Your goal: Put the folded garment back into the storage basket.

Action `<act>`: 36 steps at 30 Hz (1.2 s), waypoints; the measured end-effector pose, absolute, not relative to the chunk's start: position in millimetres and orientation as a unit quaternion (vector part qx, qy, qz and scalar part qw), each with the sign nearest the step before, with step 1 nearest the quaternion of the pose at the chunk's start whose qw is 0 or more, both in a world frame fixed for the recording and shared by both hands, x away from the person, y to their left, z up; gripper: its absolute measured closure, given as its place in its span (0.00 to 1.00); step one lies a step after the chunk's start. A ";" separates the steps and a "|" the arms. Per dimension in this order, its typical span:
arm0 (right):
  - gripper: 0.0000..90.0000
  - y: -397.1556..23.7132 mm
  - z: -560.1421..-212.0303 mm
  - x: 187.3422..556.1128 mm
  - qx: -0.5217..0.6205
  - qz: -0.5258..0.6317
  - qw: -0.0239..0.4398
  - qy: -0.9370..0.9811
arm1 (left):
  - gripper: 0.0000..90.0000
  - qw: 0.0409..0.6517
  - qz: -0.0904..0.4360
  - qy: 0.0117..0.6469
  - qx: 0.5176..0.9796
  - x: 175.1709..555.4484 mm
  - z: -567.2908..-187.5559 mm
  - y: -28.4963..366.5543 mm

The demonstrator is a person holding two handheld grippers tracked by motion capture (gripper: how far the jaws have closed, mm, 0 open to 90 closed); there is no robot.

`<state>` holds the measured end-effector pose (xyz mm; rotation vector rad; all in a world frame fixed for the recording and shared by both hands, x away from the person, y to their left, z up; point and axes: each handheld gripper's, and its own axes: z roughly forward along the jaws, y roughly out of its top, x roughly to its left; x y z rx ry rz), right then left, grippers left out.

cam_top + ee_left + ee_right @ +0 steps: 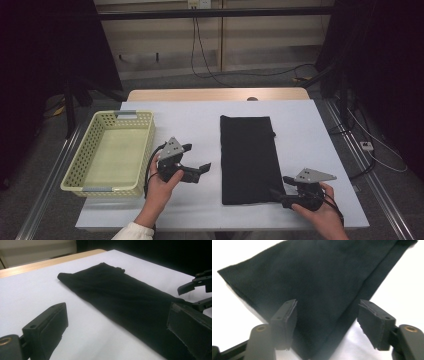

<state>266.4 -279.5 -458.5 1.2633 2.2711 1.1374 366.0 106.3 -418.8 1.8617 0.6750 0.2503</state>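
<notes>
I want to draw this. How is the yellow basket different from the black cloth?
The basket is pale yellow with holes in its walls; the cloth is plain black. The basket stands up with walls and is empty; the cloth lies flat and folded. The basket is at the table's left edge, the cloth nearer the middle. Both rest on the white table.

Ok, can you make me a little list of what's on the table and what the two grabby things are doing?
table: white top
basket: pale yellow, at the left edge, nothing in it
cloth: black, folded long, lying flat in the middle
left gripper: open, between basket and cloth, touching neither
right gripper: open, at the cloth's near right corner, fingers on either side of the corner
</notes>
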 end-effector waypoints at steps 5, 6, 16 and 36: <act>0.26 -276.3 -459.8 265.0 0.439 0.388 0.140 0.798 | 0.04 0.542 0.106 0.284 0.784 364.7 -418.2 105.8; 0.27 -275.1 -461.2 263.9 0.438 0.383 0.135 0.802 | 0.04 0.540 0.105 0.280 0.787 364.7 -419.1 104.9; 0.28 -270.7 -464.3 260.2 0.436 0.365 0.152 0.809 | 0.04 0.539 0.103 0.282 0.787 364.8 -420.2 104.6; 0.91 -266.3 -461.7 260.3 0.409 0.400 0.121 0.811 | 0.04 0.540 0.096 0.282 0.787 366.2 -420.7 102.5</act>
